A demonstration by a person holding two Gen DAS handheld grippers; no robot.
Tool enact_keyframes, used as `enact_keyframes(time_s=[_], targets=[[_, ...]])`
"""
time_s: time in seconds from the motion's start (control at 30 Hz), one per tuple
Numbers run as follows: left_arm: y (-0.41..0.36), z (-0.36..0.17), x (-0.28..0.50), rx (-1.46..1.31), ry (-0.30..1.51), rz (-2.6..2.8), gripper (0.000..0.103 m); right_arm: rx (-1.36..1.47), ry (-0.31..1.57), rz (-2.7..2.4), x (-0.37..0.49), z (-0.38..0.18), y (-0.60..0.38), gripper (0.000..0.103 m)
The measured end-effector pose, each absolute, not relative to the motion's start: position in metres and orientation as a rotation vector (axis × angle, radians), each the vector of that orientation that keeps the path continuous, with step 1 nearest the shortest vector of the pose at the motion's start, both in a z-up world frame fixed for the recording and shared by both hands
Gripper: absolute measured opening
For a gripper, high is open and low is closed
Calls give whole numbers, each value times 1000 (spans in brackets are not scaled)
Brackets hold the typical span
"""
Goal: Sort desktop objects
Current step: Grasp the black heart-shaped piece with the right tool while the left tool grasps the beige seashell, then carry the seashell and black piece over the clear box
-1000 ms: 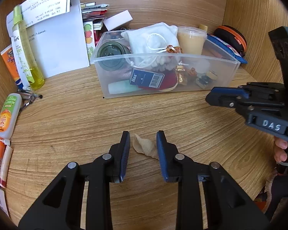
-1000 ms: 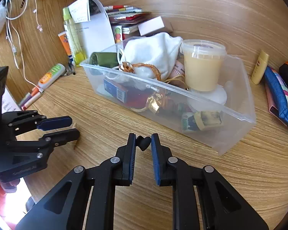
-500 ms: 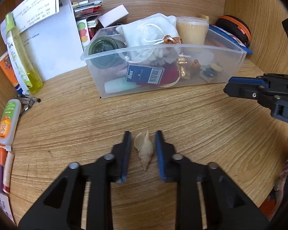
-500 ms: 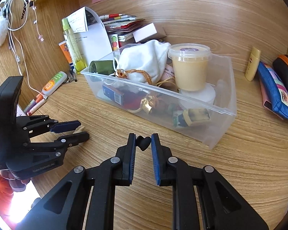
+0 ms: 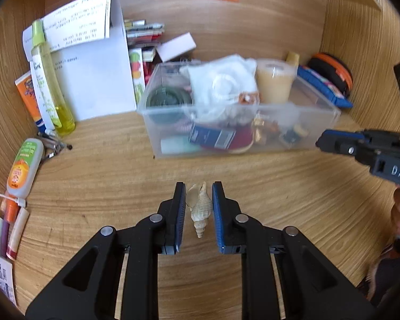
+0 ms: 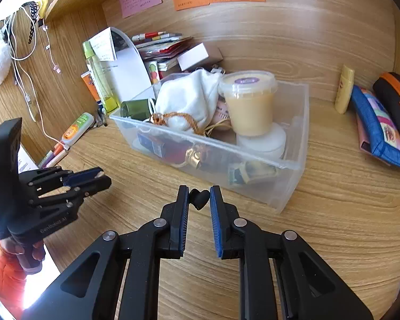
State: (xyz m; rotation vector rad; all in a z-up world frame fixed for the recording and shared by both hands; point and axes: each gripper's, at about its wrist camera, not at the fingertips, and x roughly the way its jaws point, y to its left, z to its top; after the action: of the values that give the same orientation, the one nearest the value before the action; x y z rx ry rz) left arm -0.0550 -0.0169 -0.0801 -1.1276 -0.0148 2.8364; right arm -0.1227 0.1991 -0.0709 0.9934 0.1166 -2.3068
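My left gripper (image 5: 198, 188) is shut on a pale spiral seashell (image 5: 200, 209), held point-back between the blue pads just above the wooden desk (image 5: 98, 181). In the right wrist view the left gripper (image 6: 100, 177) sits low at the left, in front of the bin. My right gripper (image 6: 199, 190) is shut on a small black heart-shaped piece (image 6: 199, 199), close to the front wall of the clear plastic bin (image 6: 293, 186). In the left wrist view the right gripper (image 5: 325, 141) comes in from the right, by the bin (image 5: 330, 112).
The bin holds a white cloth pouch (image 6: 189, 98), a lidded beige cup (image 6: 249, 106), a green jar (image 6: 136, 109) and small items. A yellow bottle (image 5: 50, 85), tubes and pens line the left. Pencil cases (image 6: 381, 130) lie at the right. Papers and books stand behind.
The left gripper's jaws closed on the seashell, which turned from lying crosswise to lengthwise between the pads. The right gripper rose slightly, keeping the black piece.
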Motion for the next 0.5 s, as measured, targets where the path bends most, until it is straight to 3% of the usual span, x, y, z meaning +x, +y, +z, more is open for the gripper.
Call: enact_keyframes(time_s=[0.5], targets=[[19, -36, -86, -946, -2, 2777, 19, 897, 85, -2364, -130, -37, 220, 14]])
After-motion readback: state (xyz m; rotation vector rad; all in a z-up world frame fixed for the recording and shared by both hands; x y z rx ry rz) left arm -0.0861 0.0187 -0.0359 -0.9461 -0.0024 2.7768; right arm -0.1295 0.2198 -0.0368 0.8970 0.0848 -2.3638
